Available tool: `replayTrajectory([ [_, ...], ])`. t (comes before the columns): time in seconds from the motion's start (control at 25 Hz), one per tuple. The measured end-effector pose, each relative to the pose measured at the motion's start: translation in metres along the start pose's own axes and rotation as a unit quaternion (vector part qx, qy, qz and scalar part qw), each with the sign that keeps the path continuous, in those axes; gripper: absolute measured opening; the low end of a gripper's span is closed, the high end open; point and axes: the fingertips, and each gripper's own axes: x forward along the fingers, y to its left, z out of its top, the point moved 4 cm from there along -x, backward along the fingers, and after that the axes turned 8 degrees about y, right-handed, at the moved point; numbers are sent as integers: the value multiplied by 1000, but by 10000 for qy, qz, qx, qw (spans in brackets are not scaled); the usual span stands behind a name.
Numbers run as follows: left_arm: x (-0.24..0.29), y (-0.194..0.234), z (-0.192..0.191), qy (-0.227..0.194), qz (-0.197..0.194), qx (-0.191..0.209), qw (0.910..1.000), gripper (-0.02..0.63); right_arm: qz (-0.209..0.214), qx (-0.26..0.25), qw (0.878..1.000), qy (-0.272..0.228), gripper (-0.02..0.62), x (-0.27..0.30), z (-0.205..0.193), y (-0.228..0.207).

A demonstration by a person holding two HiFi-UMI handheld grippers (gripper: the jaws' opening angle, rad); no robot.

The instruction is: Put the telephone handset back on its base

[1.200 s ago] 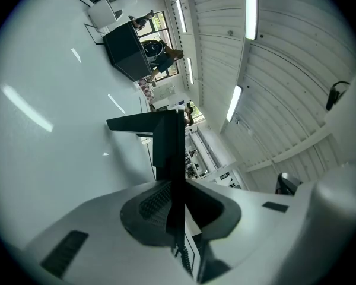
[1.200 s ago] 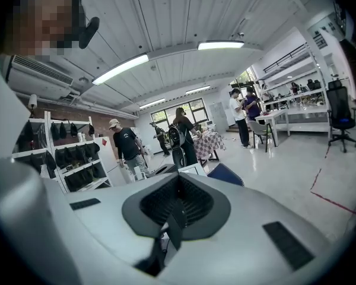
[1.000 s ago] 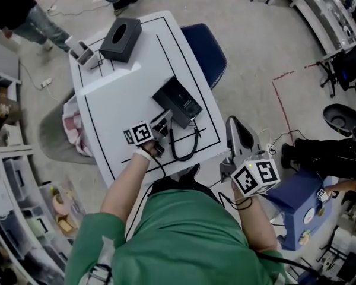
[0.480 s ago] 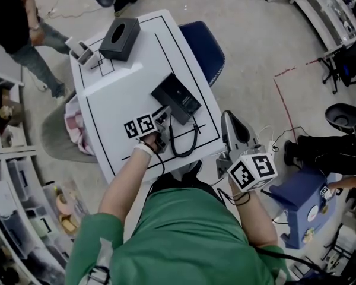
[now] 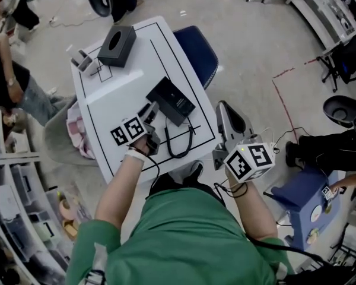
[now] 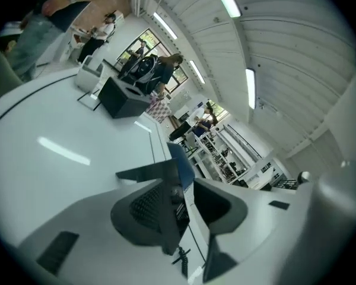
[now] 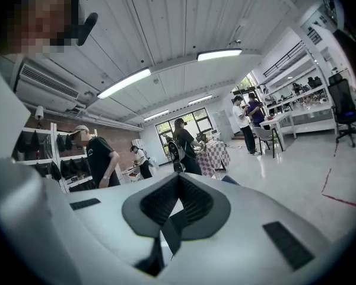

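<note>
— Where was the handset (image 5: 162, 106)?
— Centre of the frame, along the lower-left edge of the base (image 5: 179, 98) on the counter (image 5: 110, 103). Whether it sat fully, I could not tell.
— And the grippers?
— The left hand-held gripper (image 5: 149, 112) was released just beside it. The right hand-held gripper (image 5: 224, 108) was clenched and empty.

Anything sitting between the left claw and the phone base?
Nothing visible. The left claw is open, with its tips right at the near edge of the black phone base. Only bare white table lies beside them.
</note>
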Motion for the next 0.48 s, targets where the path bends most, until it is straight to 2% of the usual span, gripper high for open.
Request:
replayTrajectory([
  [0.12,-14,-39,27,-303,-209,572,9977,161,-3,-23,9999,-129,21,4,11,-5],
  [0.24,-32,-91,57,-663,-410,1353,9877,127,11,-65,9996,-291,22,3,31,-8],
  [0.32,-47,-128,74,-934,-520,1905,9758,103,20,-90,9992,-393,23,0,44,-10],
  [0.48,-75,-192,101,-1449,-629,2940,9427,75,40,-171,9976,-668,21,-5,72,-10],
])
